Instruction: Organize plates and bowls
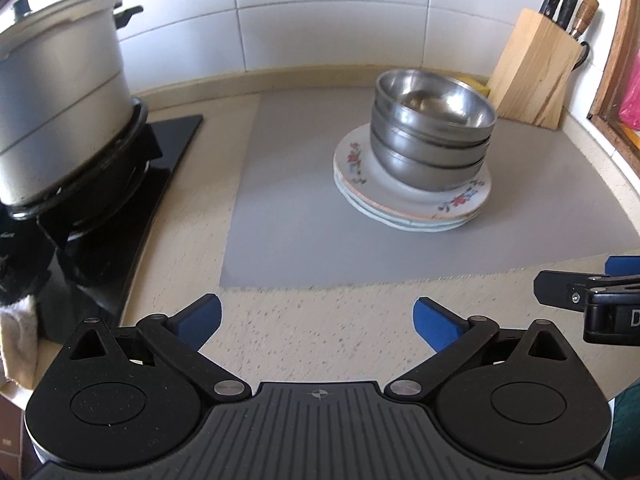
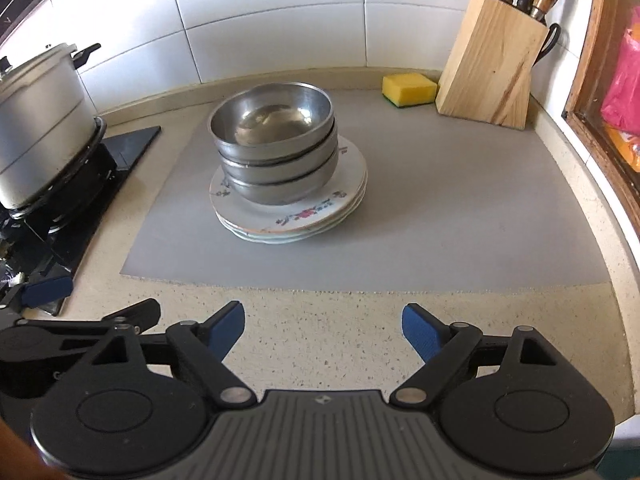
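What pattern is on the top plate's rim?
Red and blue floral sprays on white top plate; clearest in the right wrist view.

I can read almost nothing here. At the right edge of the left wrist view, the black body of the right gripper (image 1: 600, 308) carries one white capital letter, a "D", cut off by the frame border, so I cannot tell what follows it. At bottom centre of that view, the ribbed grey plate of the left gripper (image 1: 318, 314) bears a small compass-like cross mark, not a letter. In the right wrist view, bottom centre, the same kind of plate shows a small dark emblem too blurred for me to read.
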Action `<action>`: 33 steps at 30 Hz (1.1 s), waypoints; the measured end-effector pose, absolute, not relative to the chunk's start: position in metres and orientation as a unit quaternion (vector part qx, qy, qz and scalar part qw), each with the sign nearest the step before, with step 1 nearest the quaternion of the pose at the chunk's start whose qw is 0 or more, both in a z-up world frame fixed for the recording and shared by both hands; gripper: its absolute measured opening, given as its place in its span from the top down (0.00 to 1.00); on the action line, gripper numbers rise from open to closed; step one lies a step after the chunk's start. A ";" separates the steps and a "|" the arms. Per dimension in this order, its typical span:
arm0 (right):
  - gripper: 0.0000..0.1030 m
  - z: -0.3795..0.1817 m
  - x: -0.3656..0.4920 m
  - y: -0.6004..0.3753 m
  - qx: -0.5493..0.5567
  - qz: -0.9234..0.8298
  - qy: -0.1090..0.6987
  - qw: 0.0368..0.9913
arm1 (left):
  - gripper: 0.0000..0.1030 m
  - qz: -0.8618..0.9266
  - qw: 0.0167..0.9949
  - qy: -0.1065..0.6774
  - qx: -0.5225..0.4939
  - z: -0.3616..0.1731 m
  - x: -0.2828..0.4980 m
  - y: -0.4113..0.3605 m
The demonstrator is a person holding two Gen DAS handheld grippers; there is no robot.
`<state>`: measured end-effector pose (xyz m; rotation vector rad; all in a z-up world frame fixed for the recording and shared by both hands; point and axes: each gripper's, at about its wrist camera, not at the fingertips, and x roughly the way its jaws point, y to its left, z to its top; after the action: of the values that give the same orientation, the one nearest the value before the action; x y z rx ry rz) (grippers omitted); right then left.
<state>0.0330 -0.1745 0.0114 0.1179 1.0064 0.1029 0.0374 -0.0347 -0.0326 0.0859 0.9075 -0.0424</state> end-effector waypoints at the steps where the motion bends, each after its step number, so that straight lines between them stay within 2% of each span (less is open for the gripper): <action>1: 0.40 0.010 0.033 -0.173 0.054 0.046 0.485 0.872 | 0.05 -0.019 0.897 0.440 0.041 -0.034 0.038 -0.034; 33: 0.38 0.004 0.033 -0.170 0.051 0.034 0.487 0.871 | 0.05 -0.011 0.904 0.425 0.028 -0.035 0.035 -0.040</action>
<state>0.0331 -0.1702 0.0037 0.1068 1.0191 0.0703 0.0345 -0.0405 -0.0354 0.0580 0.8791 -0.0230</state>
